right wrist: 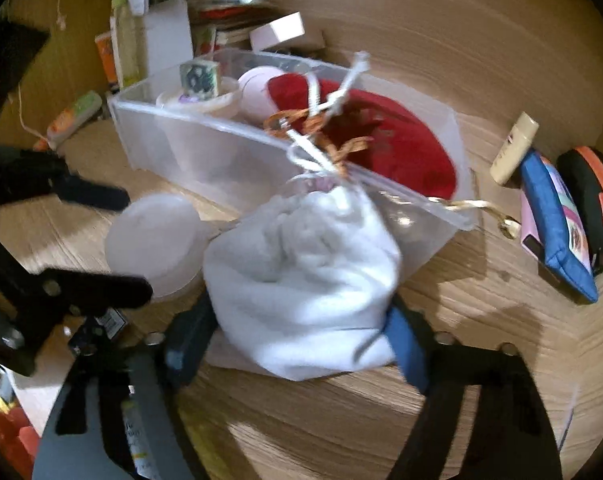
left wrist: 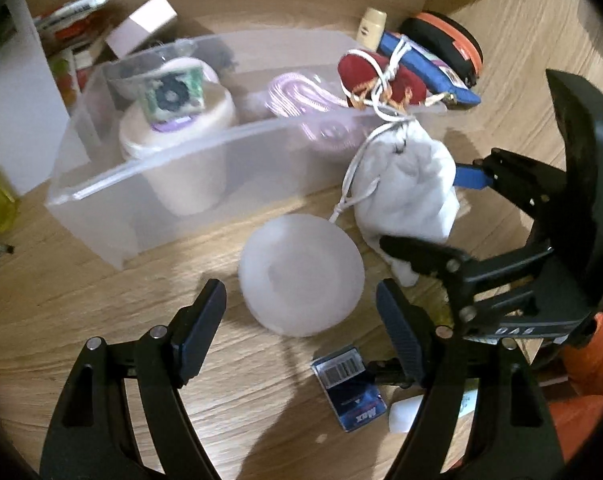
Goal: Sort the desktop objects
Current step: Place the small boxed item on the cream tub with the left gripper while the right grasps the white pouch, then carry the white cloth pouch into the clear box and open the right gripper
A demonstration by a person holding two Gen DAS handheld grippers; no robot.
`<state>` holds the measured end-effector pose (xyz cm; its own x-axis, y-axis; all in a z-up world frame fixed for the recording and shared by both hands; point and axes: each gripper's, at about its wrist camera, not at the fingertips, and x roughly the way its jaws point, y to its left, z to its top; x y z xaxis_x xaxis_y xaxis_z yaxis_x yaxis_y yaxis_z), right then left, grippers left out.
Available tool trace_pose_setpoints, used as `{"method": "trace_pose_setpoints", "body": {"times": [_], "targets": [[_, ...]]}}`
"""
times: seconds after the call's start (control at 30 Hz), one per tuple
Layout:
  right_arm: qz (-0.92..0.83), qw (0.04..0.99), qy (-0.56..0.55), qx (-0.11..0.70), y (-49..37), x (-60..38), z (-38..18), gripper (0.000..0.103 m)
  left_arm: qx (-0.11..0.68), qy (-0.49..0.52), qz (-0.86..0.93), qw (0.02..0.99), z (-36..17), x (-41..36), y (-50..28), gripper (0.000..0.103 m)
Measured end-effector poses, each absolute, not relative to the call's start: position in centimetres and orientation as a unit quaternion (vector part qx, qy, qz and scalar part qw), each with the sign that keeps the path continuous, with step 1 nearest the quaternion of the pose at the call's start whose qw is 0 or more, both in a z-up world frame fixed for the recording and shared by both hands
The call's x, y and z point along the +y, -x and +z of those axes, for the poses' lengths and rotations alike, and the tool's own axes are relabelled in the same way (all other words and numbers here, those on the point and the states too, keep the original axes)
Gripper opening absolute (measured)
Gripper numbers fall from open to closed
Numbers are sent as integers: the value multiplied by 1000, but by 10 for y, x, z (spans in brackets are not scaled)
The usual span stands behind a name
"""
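Note:
My right gripper [right wrist: 301, 340] is shut on a white drawstring pouch [right wrist: 305, 280], held just in front of the clear plastic bin [right wrist: 205, 148]; it also shows in the left wrist view [left wrist: 405, 184]. Its white cord is tangled with the cord of a red pouch [right wrist: 389, 140] lying over the bin's right end, also in the left wrist view [left wrist: 381, 76]. My left gripper [left wrist: 301, 320] is open and empty, with a frosted round lid [left wrist: 301, 276] on the desk between its fingertips. The lid shows in the right wrist view [right wrist: 157, 236] too.
The bin holds a white tub [left wrist: 181, 136], a small green box [left wrist: 173, 88] and a pink coiled cable [left wrist: 297, 92]. A blue pouch [right wrist: 557, 224], an orange-black case [right wrist: 593, 196] and a cream tube [right wrist: 513, 148] lie right. A blue packet [left wrist: 353, 388] lies near my left gripper.

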<state>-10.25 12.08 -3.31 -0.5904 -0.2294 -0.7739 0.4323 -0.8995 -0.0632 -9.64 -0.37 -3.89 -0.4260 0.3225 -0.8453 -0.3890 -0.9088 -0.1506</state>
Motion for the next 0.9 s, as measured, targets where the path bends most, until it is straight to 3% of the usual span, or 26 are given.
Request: {"method": "trace_pose_setpoints", "body": {"times": [0.4,0.57,0.9], "targets": [[-893,203,-394,76,94,132,-8,60,42,478,852,208,-41,2,95,77],[-901,205,-374,74,90,133,7,59,34,477,851,217,-39,1,96,64],[-912,207,-349,66,93,132,25,58,6,465,860,208,-33,-12,94,63]]}}
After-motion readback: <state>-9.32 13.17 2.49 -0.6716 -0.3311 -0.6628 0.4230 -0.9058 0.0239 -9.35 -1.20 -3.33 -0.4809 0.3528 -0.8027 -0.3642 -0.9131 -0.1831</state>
